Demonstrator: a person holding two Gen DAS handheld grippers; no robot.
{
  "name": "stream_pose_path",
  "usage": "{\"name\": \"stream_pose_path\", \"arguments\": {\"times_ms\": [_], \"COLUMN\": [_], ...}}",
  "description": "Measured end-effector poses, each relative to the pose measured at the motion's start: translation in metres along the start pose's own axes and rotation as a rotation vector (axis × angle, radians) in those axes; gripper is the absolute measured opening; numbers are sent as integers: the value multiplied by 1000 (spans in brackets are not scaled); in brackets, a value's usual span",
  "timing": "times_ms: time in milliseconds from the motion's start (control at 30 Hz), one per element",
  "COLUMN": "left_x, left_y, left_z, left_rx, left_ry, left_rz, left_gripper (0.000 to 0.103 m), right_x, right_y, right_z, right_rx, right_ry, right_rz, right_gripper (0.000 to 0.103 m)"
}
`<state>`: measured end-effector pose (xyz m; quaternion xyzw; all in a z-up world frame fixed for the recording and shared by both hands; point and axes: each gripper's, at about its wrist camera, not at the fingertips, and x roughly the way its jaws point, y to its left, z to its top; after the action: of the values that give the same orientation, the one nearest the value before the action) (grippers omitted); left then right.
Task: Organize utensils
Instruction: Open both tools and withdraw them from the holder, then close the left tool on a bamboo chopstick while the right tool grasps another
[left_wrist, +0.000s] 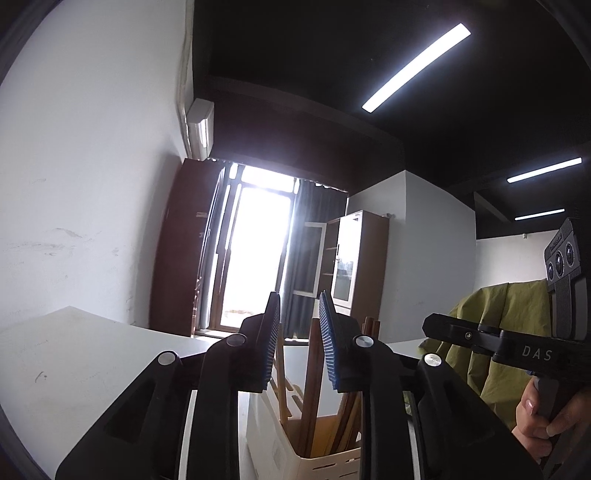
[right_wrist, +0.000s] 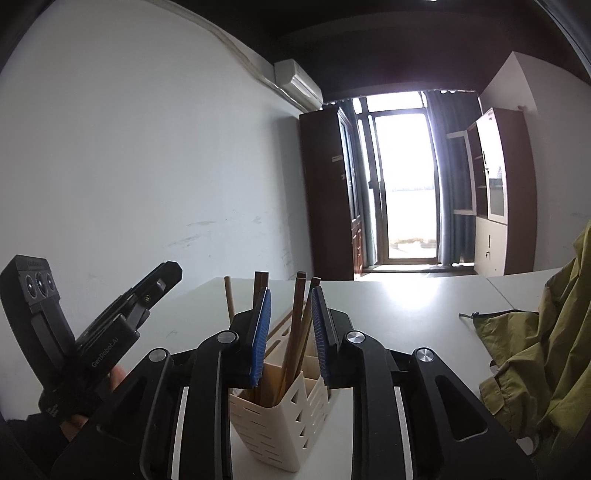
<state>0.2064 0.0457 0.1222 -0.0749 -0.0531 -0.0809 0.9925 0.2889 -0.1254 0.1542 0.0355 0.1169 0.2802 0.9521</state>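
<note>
A cream slotted utensil holder (right_wrist: 280, 417) stands on the white table (right_wrist: 399, 314) with several brown wooden chopsticks (right_wrist: 295, 332) upright in it. It also shows in the left wrist view (left_wrist: 295, 439), with chopsticks (left_wrist: 312, 384) inside. My right gripper (right_wrist: 290, 332) is open and empty, just above and behind the holder. My left gripper (left_wrist: 299, 347) is open and empty, also close over the holder. The left gripper shows at the left of the right wrist view (right_wrist: 155, 288); the right gripper shows at the right of the left wrist view (left_wrist: 443, 328).
An olive-green jacket (right_wrist: 546, 343) lies on the table's right side, also in the left wrist view (left_wrist: 495, 332). A white wall (right_wrist: 129, 166) runs along the left. Brown cabinets (right_wrist: 325, 192) and a bright balcony door (right_wrist: 402, 184) stand beyond the table.
</note>
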Motion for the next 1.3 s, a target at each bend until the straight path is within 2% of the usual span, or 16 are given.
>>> {"name": "stream_pose_path", "arguments": {"times_ms": [267,333,467,533,767,1033,1233,1300], "left_x": [-14,-15,-17,-18,-16,-7,-1,3], "left_y": [-5,-7,-20,-23,-24,-26,-24,-25], "left_z": [-4,-8,-18,-23,-40,-75,-104,-114], "left_rx": [23,8,48,52,28,3,9,15], "left_ry": [166,234,326,367,528,782,925,967], "left_rz": [12,-7,-9,5,21,33,48,54], "left_gripper": [25,31,32,39,43,49,52,52], "right_x": [-15,-16,-18,-20,-25,-28,-33,-33], "right_y": [3,4,6,9,13,15,8,4], "right_z": [-9,-12,-20,-24,-35,-47,-68,-81], "right_rx": [8,4,10,7,-10,-26,3,11], "right_ry": [25,41,77,94,147,212,273,310], "right_rz": [-40,-63,-75,-88,-123,-169,-184,-190], "right_gripper": [34,34,38,40,44,44,56,56]}}
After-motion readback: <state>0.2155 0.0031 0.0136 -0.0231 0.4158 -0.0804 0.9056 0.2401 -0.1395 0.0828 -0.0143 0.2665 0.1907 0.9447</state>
